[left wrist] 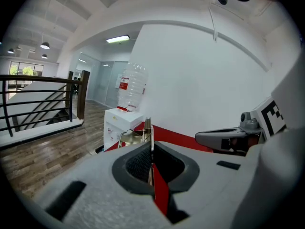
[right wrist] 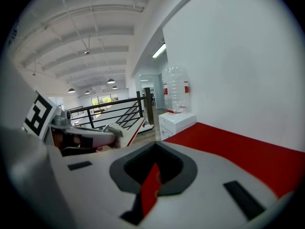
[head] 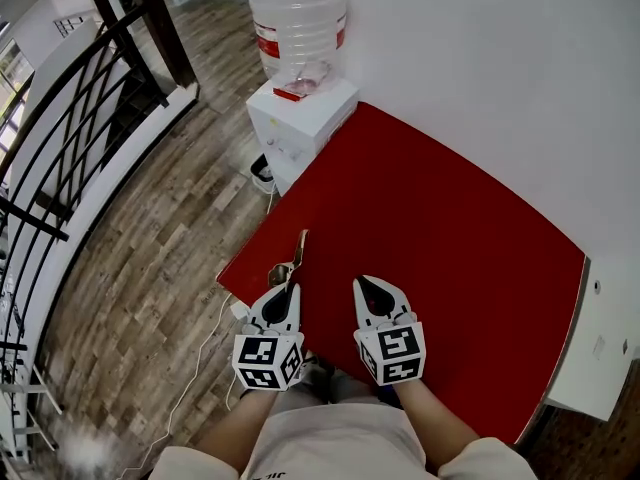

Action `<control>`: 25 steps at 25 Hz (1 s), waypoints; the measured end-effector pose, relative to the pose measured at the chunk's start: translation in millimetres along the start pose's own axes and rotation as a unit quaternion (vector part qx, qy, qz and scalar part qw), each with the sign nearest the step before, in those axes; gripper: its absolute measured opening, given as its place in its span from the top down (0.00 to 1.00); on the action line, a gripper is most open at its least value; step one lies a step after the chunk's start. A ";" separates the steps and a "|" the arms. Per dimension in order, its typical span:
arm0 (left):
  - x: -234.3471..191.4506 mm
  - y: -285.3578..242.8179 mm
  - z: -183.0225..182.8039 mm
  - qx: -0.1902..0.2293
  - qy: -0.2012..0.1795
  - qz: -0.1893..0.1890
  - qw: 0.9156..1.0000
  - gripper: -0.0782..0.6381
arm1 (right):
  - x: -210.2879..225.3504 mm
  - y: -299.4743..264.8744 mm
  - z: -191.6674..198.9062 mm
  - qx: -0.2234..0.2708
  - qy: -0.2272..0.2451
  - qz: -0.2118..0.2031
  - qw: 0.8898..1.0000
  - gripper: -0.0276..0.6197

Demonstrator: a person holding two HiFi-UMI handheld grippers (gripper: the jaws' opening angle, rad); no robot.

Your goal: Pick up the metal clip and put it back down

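The metal clip (head: 298,255) is a thin brass-coloured piece that sticks forward out of my left gripper (head: 288,290), above the left front edge of the red table (head: 440,228). In the left gripper view its flat strip (left wrist: 151,138) runs edge-on between the closed jaws of the left gripper (left wrist: 151,151), and its wire loops (left wrist: 129,135) show past the tips. My right gripper (head: 373,288) hovers beside it over the table, its jaws together with nothing in them. The right gripper view shows the right gripper (right wrist: 153,174) with only red table in the slit.
A white water dispenser (head: 300,118) with a clear bottle (head: 298,13) stands at the table's far left corner. A black stair railing (head: 60,148) and wood floor (head: 150,258) lie to the left. A white wall (head: 500,88) borders the table's far side.
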State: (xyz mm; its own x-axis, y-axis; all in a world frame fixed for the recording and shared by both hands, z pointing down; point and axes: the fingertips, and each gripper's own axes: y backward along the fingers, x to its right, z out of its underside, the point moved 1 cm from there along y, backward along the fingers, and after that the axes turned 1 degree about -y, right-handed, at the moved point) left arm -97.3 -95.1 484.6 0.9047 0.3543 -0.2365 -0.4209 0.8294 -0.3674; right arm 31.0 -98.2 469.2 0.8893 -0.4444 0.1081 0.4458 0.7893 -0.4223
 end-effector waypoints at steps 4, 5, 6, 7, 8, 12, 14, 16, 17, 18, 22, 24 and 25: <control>-6.4 -18.0 10.2 -0.011 0.011 0.001 1.000 0.88 | 11.0 -12.6 10.0 -0.014 -0.009 0.007 1.000 0.95; -8.6 -23.3 13.6 -0.014 0.015 0.001 1.000 0.88 | 13.5 -15.6 12.5 -0.016 -0.011 0.009 1.000 0.95; -10.7 -28.7 17.2 -0.017 0.017 0.001 1.000 0.88 | 15.6 -18.4 14.9 -0.018 -0.014 0.010 1.000 0.95; -12.7 -34.4 20.9 -0.020 0.018 0.001 1.000 0.88 | 17.8 -21.1 17.0 -0.019 -0.017 0.011 1.000 0.95; -14.6 -40.6 25.0 -0.024 0.018 0.002 1.000 0.88 | 20.0 -23.9 19.0 -0.021 -0.020 0.013 1.000 0.95; -22.1 -69.4 44.2 -0.039 0.024 0.010 0.999 0.88 | 27.8 -37.8 29.9 -0.034 -0.028 0.019 0.999 0.95; -25.5 -83.1 52.5 -0.042 0.037 0.017 0.998 0.88 | 30.7 -44.4 35.2 -0.039 -0.031 0.021 0.999 0.95; -28.8 -93.8 59.8 -0.044 0.048 0.021 0.998 0.88 | 32.6 -48.4 39.6 -0.045 -0.034 0.023 0.998 0.95; -30.1 -98.4 63.8 -0.047 0.054 0.023 0.997 0.88 | 33.2 -49.6 41.1 -0.046 -0.035 0.024 0.998 0.95; -31.2 -102.9 68.2 -0.049 0.060 0.026 0.997 0.88 | 33.8 -50.5 42.3 -0.047 -0.036 0.025 0.998 0.95; -36.3 -121.6 88.4 -0.058 0.115 0.043 0.991 0.88 | 33.9 -53.8 46.6 -0.052 -0.041 0.027 0.997 0.95; -39.5 -129.6 98.3 -0.062 0.141 0.048 0.987 0.88 | 33.4 -55.1 49.0 -0.056 -0.043 0.027 0.997 0.95; -41.3 -133.2 103.1 -0.065 0.156 0.050 0.984 0.88 | 33.5 -55.8 50.2 -0.057 -0.045 0.028 0.997 0.95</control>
State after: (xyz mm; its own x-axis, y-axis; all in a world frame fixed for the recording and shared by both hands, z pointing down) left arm -71.8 -175.7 636.0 0.8026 0.2644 -0.5347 -0.5298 0.7279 -0.4353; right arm 41.1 -135.9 541.5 0.9200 -0.3580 0.1593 0.3858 0.7562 -0.5285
